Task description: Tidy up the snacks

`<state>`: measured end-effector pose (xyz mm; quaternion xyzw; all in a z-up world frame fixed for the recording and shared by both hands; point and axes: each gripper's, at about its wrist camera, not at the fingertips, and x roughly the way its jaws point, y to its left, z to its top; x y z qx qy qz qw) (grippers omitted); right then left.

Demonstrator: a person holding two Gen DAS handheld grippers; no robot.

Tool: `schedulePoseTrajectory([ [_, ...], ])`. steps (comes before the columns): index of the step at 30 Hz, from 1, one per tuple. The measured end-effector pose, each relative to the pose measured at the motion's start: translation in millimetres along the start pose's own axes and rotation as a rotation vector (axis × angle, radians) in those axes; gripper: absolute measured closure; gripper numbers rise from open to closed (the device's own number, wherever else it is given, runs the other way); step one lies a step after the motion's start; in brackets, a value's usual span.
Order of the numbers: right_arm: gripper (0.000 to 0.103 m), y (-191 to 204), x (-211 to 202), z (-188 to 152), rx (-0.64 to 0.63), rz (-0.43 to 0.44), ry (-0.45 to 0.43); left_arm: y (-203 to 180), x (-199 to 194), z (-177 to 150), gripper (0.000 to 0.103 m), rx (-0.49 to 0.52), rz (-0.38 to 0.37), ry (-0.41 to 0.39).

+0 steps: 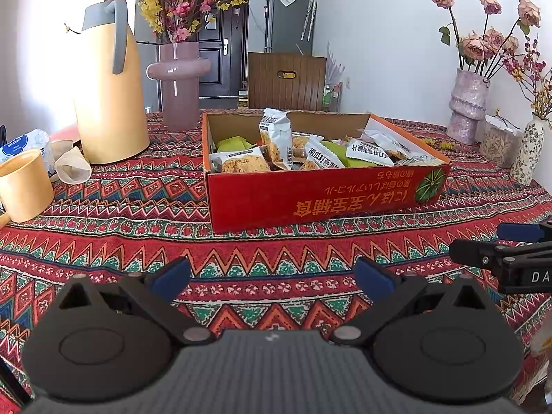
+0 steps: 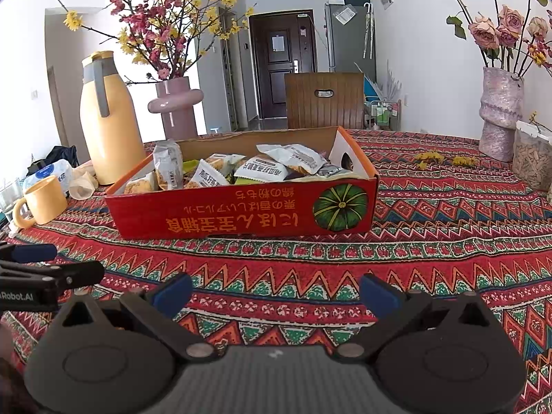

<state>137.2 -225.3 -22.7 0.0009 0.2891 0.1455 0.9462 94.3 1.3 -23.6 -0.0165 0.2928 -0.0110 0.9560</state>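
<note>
A shallow red cardboard box with a green pumpkin printed on its front stands on the patterned tablecloth. Several white and green snack packets lie heaped inside it; one packet stands upright. My left gripper hovers open over the cloth, well short of the box, nothing between its blue pads. My right gripper is likewise open and holds nothing, in front of the box. Each gripper shows at the edge of the other's view: the right gripper and the left gripper.
A tall yellow thermos jug, a pink vase with blossoms, a yellow mug and paper wrappers stand left of the box. Vases of roses and a clear jar stand at the right. A wooden chair is behind the table.
</note>
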Motion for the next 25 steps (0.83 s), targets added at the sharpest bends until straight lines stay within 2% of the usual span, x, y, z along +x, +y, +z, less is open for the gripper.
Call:
schedulePoseTrajectory([
  [25, 0.000, 1.1, 1.9, -2.3, -0.001, 0.000, 0.007, 2.2, -1.6, -0.1, 0.000, -0.014, -0.035, -0.007],
])
